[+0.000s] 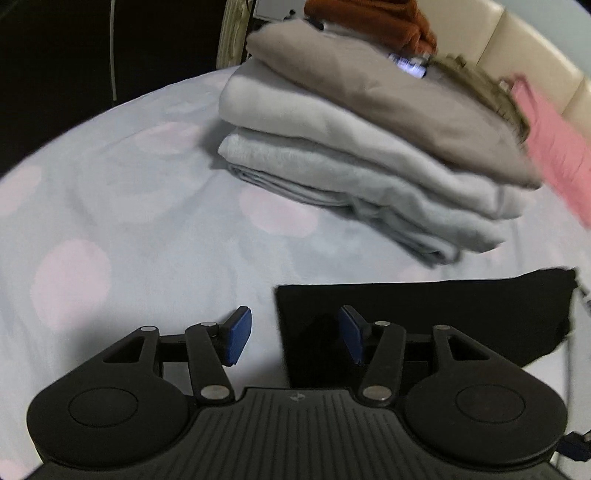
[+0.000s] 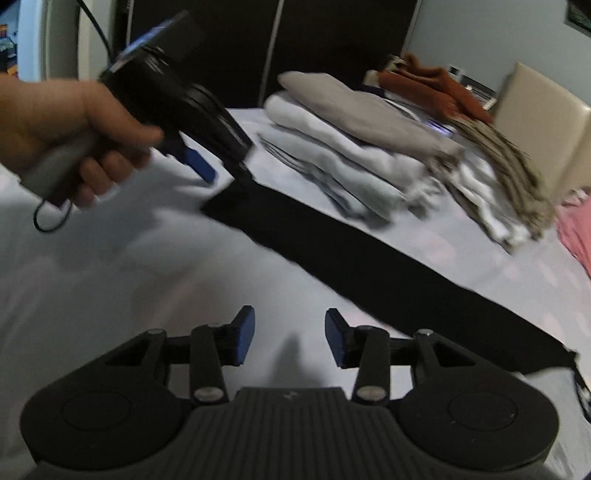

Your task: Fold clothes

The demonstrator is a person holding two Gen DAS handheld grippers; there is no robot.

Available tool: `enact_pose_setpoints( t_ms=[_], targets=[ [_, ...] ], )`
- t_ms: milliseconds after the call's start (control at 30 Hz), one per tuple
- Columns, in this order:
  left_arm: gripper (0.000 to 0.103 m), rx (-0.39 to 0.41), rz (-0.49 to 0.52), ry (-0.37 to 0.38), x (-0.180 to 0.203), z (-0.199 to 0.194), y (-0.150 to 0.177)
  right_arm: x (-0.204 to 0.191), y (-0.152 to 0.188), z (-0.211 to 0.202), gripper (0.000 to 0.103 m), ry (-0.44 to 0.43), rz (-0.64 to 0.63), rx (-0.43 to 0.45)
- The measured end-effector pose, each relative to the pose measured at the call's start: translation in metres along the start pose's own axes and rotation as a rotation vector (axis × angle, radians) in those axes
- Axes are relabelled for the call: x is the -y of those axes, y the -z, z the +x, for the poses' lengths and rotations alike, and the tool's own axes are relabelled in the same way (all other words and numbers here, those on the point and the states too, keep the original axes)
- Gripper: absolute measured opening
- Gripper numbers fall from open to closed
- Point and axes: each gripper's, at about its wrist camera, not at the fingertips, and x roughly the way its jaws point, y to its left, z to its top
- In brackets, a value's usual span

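A black garment (image 1: 424,325) lies flat on the bed, folded into a long strip (image 2: 369,266). My left gripper (image 1: 295,336) is open above its left end. The cloth's edge runs between the blue pads, and they do not press on it. In the right wrist view a hand (image 2: 74,147) holds that left gripper (image 2: 221,170) at the strip's far end. My right gripper (image 2: 290,341) hangs open over the bare sheet just beside the strip's near end, with nothing between its fingers.
A stack of folded grey and beige clothes (image 1: 351,147) (image 2: 351,147) sits beyond the black garment. A rust-orange garment (image 1: 369,18) lies behind it and a pink cloth (image 1: 554,147) to the right. The pale sheet has pink dots (image 1: 110,221). A cream headboard (image 2: 535,122) stands behind.
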Motion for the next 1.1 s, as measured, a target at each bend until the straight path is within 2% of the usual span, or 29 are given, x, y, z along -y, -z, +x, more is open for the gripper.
enact_pose_setpoints(
  t_ms=[133, 200, 233, 267, 300, 333, 400, 700, 800, 833, 867, 900, 1100],
  targets=[
    [0.054, -0.030, -0.037, 0.042, -0.005, 0.010, -0.010, -0.018, -0.019, 0.028, 0.046, 0.001, -0.064, 0.031],
    [0.051, -0.043, -0.052, 0.074, -0.007, 0.012, -0.016, -0.028, -0.026, 0.042, 0.046, 0.013, -0.119, 0.040],
    [0.045, -0.048, -0.058, 0.089, -0.009, 0.013, -0.018, -0.034, -0.028, 0.049, 0.046, 0.023, -0.158, 0.043],
    [0.028, -0.060, -0.071, 0.108, -0.011, 0.014, -0.019, -0.040, -0.028, 0.054, 0.046, 0.034, -0.192, 0.044],
    [0.020, -0.073, -0.085, 0.127, -0.013, 0.015, -0.021, -0.045, -0.029, 0.059, 0.046, 0.042, -0.223, 0.043],
    [0.018, -0.085, -0.100, 0.147, -0.015, 0.016, -0.023, -0.049, -0.030, 0.065, 0.046, 0.045, -0.247, 0.044],
    [0.006, -0.105, -0.138, 0.191, -0.020, 0.018, -0.026, -0.058, -0.032, 0.072, 0.046, 0.049, -0.285, 0.055],
    [0.005, -0.167, -0.215, 0.234, -0.023, 0.025, -0.030, -0.107, -0.039, 0.096, 0.048, 0.131, -0.537, 0.101],
    [0.005, -0.167, -0.226, 0.241, -0.024, 0.024, -0.030, -0.117, -0.042, 0.103, 0.047, 0.155, -0.559, 0.119],
    [0.004, -0.163, -0.228, 0.244, -0.024, 0.022, -0.030, -0.119, -0.043, 0.105, 0.038, 0.159, -0.559, 0.117],
    [0.004, -0.159, -0.230, 0.247, -0.024, 0.021, -0.031, -0.119, -0.043, 0.106, 0.018, 0.158, -0.548, 0.112],
    [0.004, -0.155, -0.231, 0.250, -0.024, 0.019, -0.031, -0.120, -0.043, 0.106, 0.007, 0.156, -0.534, 0.107],
    [0.004, -0.086, -0.250, 0.264, -0.017, -0.005, -0.032, -0.107, -0.045, 0.079, 0.006, 0.182, -0.410, 0.169]
  ],
)
